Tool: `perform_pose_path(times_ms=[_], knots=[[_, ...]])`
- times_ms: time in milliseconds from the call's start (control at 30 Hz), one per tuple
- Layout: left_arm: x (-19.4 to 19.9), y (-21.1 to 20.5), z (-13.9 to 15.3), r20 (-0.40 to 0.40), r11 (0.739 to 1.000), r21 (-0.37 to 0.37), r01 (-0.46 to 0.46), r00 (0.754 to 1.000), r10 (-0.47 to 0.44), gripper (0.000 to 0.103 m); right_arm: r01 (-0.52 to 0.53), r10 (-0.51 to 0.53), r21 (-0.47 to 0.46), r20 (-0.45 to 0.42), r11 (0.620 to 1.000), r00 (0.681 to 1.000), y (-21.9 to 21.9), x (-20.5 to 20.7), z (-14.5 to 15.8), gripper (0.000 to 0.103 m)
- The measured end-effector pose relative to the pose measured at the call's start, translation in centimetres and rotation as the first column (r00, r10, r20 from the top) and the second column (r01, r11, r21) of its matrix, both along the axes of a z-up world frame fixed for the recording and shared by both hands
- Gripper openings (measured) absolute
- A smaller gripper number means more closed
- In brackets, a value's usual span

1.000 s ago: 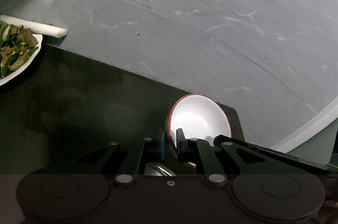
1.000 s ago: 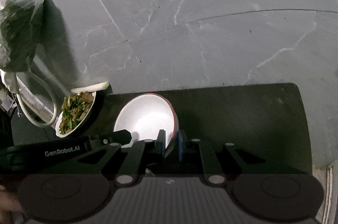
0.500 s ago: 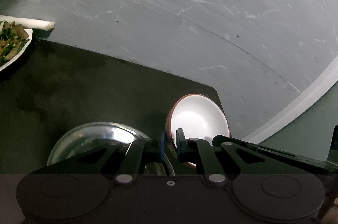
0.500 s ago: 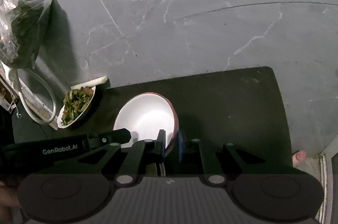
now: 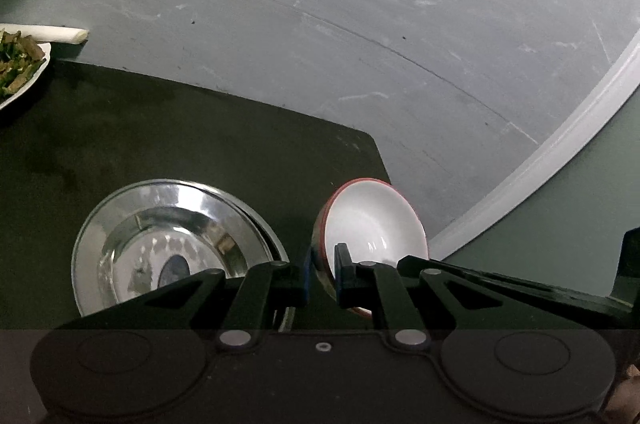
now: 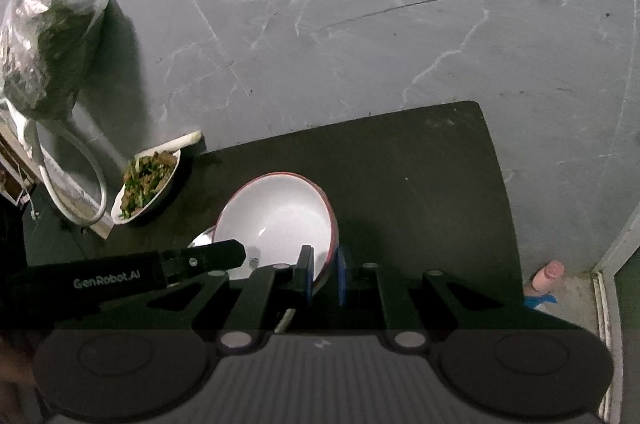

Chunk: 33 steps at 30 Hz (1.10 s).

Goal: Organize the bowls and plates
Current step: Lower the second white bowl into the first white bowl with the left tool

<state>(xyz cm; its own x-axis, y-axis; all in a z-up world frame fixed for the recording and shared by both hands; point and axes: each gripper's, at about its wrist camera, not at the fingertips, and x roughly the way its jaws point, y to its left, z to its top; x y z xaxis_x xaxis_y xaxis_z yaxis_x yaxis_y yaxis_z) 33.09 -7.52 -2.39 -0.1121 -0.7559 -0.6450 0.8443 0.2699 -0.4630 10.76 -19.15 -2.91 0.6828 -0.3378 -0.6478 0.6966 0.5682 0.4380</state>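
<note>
Holding the red-rimmed white bowl point(image 5: 370, 224) by its left rim, your left gripper point(image 5: 321, 274) has its jaws clamped on it beside the steel plate point(image 5: 120, 236); keep that pinch firm and the bowl level as you carry it. From the right wrist, your right gripper point(image 6: 323, 276) grips the opposite rim over the dark table point(image 6: 432, 175). Match both hands' pace, steering clear of the plate of stir-fried greens point(image 6: 146, 179).
</note>
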Motion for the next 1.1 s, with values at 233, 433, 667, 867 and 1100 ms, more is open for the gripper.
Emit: perform_pose_path(times_ms=[233,433,667,867,1100], knots=[[-1.2,0.8,-0.1,-0.007,0.999,0.008,0.034,0.999,-0.034,0.012,0.012,-0.012,0.015,-0.008,1.000,1.000,1.2,-1.5,-0.3,0.013],[-2.1,1.6,-0.1,-0.024,0.998,0.027,0.055,0.998,-0.055,0.013,0.022,-0.022,0.037,-0.010,0.999,1.000,2.1,-2.6,-0.5,0.013],[-3.0,2.5,-0.4,-0.043,0.994,0.058,0.094,0.995,-0.091,0.013,0.025,-0.023,0.065,-0.032,0.998,0.999,3.5,-3.8,-0.5,0.013],[-3.6,3.1,-1.1,-0.067,0.987,0.097,0.126,0.991,-0.120,0.014,0.027,-0.021,0.107,-0.058,0.994,0.998,4.7,-4.7,-1.3,0.013],[-4.0,3.9,-2.1,-0.097,0.980,0.140,0.142,0.987,-0.129,0.014,0.028,-0.017,0.144,-0.076,0.989,0.997,5.6,-5.2,-1.8,0.013]])
